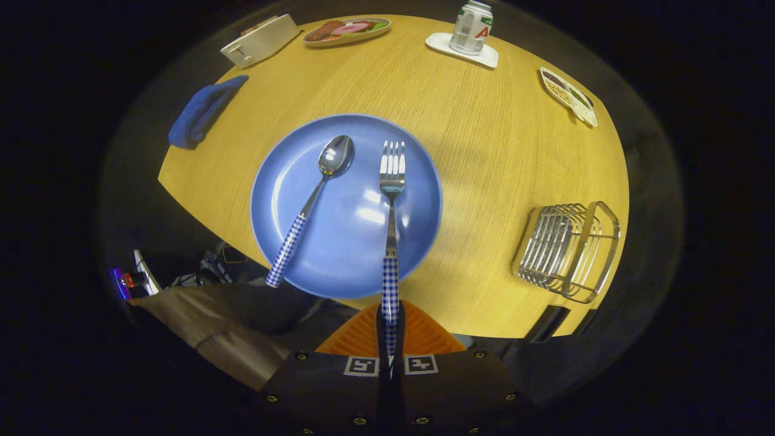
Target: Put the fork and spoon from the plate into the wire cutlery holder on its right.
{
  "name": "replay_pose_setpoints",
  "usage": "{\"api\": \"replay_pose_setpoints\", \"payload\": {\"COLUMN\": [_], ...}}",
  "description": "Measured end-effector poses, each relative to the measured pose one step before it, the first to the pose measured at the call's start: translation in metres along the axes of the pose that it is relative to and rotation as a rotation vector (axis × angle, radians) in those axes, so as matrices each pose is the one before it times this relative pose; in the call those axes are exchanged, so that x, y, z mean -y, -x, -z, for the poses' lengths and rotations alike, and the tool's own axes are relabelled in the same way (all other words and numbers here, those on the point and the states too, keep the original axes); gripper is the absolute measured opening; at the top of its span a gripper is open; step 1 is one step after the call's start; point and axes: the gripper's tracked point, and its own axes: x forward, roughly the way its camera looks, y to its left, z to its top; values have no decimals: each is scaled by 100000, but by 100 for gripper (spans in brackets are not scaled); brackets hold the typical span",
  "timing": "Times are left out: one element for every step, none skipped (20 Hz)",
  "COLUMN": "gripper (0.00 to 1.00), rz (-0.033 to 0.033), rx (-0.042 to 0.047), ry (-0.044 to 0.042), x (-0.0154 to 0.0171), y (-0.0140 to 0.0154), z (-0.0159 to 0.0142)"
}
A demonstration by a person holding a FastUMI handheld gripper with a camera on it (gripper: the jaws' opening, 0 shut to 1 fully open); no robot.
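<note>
- Checked blue-and-white handles are seen on both the fork [392, 200] and the spoon [315, 203]; the rest of each is bright metal.
- The tongs [390, 339] are closed on the fork: its checked handle is clamped between the two fingers, which are pressed against it from either side.
- From the fingers the fork is stretched straight ahead, its tines pointed away and lying over the blue plate [290, 181] (whether the tines are touching the plate or lifted just off it cannot be told).
- The spoon is laid on the plate to the left of the fork and apart from it, bowl up and far from the fingers, with its handle slanted back and left so that the end juts past the plate's near rim.
- The plate is set on a wooden table [484, 151], just ahead of the fingers.
- The wire cutlery holder [566, 251] is stood on the table ahead and to the right of the fingers, well apart from the plate.
- Far beyond the plate, a can [472, 27] on a white coaster [490, 57] is seen, with a plate of food [345, 30] and a white toaster [260, 39] to its left.
- A folded blue cloth [203, 112] is placed at the table's left edge, and a small divided dish [569, 97] far to the right.
</note>
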Motion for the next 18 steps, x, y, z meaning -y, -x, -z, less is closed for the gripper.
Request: {"api": "replay_pose_setpoints", "payload": {"gripper": [1,1,1,1,1,1,1,1,1,1,1,1,1,1,1,1,1,1], "rz": [848,-118,-1179,-600,836,2692,3209,2068,1877,1850,1287,343,210,1398,1386,339,557,711], "rx": [-999,-1299,-1346,-1194,-864,-1094,-1056,-1411,-1254,-761,-930,-627,-2382,-2724,-2524,-2194,-2170,-1786], "ry": [669,794,592,918,602,884,-158,503,-186,199,224,34,1780,1779,1447,449,-138,-524], "x": [924,607,476,571,876,1280,1356,1137,938,1000,896,661,672,969,911,678,763,779], "y": [1015,952,1085,1077,995,767,460,400,320,403,254,407,412,319,200,193,31,150], "z": [722,636,814,706,824,630,618,518,561,436,446,387,751,696,696,597,581,210]}}
